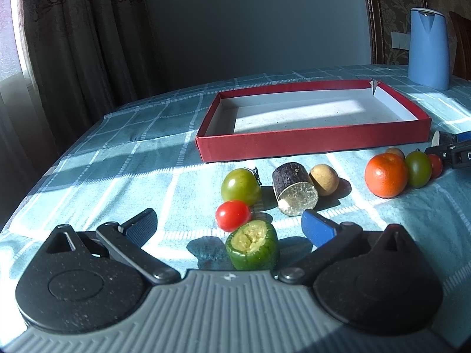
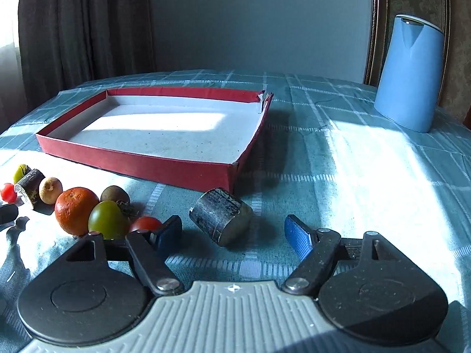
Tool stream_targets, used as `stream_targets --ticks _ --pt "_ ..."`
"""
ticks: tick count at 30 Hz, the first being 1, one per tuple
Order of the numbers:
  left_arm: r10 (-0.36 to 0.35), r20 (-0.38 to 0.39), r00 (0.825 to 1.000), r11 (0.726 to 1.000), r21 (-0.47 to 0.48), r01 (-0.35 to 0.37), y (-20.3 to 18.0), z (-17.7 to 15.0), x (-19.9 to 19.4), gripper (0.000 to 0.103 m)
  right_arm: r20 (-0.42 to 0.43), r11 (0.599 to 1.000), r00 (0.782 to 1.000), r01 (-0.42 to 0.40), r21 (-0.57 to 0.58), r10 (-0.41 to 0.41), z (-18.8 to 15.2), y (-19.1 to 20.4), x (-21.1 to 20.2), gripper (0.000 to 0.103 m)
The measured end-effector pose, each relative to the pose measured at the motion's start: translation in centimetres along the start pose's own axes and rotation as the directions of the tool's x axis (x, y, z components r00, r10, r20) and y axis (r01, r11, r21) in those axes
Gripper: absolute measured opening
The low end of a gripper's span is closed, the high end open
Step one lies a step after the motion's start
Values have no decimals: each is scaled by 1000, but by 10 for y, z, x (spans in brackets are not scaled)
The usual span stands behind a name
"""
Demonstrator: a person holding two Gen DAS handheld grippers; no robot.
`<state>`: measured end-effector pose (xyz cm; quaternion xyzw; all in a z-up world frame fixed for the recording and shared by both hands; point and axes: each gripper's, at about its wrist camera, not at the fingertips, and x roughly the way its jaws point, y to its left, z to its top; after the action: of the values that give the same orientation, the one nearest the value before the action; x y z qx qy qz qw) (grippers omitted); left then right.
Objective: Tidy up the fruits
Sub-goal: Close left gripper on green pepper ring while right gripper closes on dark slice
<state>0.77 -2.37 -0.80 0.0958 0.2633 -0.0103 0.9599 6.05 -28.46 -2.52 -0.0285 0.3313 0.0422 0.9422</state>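
The left gripper (image 1: 229,229), jaws spread wide and holding nothing, is framing a short green cut vegetable stub with a pale seeded face (image 1: 252,244), while the right gripper (image 2: 232,235), equally wide and empty, is bracketing a dark-skinned cylindrical cut piece (image 2: 221,216). Every fruit is lying on the checked teal tablecloth (image 2: 338,161) in front of the shallow red cardboard tray (image 2: 141,166), which is holding nothing, so the first pick-up appears to be in hand. Each gripper's next move is calling for a short advance, then closing gently before lifting toward the tray.
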Motion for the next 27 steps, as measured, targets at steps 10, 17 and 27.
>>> stream_targets --ticks 10,17,27 --pt "-52 14 999 999 4 52 2 -2 -3 101 19 998 998 -64 -1 64 0 2 5 46" --pt "-48 -9 999 999 18 48 -2 -4 -1 65 27 996 997 -73 48 72 -1 -6 5 46" --pt "-78 9 997 996 35 78 -6 -15 -15 34 27 995 997 -79 57 78 -1 -7 5 46"
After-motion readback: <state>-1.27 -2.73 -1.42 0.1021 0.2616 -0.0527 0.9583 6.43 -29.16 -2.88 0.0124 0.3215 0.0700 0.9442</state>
